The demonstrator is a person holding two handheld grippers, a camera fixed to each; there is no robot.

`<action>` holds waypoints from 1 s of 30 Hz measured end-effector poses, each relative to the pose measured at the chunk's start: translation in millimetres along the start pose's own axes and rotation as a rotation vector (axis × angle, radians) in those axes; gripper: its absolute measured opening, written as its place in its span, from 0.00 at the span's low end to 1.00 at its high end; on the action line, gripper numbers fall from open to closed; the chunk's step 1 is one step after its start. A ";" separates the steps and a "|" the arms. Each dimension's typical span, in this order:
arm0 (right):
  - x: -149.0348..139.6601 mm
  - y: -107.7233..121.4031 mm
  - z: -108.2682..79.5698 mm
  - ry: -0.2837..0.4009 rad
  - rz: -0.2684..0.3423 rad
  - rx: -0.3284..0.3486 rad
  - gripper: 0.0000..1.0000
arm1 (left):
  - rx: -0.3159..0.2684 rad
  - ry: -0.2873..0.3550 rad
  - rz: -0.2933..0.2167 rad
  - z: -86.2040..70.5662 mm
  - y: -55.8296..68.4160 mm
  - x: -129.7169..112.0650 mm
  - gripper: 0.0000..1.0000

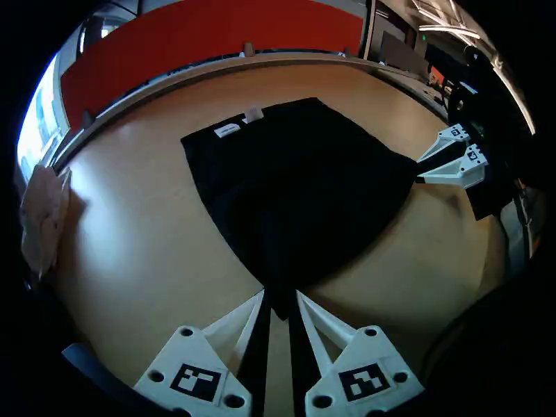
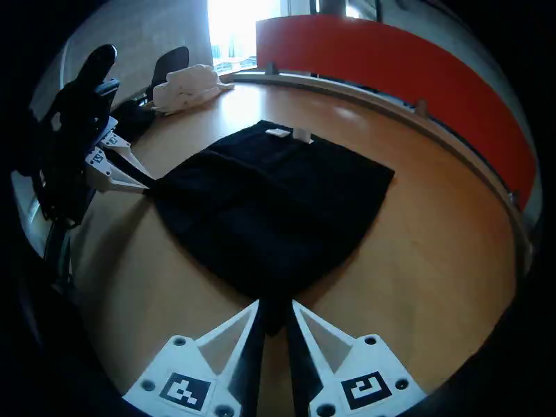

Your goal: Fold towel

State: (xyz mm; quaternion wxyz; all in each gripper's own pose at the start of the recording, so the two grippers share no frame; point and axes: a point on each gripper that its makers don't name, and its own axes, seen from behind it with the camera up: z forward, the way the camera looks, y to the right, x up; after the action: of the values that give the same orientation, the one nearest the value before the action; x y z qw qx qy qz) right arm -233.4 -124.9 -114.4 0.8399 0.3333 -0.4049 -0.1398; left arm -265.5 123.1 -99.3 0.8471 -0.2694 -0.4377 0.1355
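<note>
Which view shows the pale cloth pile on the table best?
The right gripper view: the cloth pile lies whole and brightly lit at the far edge of the table. In the left gripper view it sits at the left rim, dim and distorted.
</note>
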 end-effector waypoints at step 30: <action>79.7 -3.8 -91.5 0.130 -0.045 -0.009 0.18 | 0.016 0.076 -0.051 -91.2 15.2 65.1 0.16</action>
State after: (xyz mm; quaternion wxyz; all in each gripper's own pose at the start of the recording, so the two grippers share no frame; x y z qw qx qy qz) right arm -112.0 -127.1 -111.4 0.8626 0.3466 -0.3413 -0.1385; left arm -153.4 135.0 -107.6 0.8684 -0.2563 -0.4108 0.1069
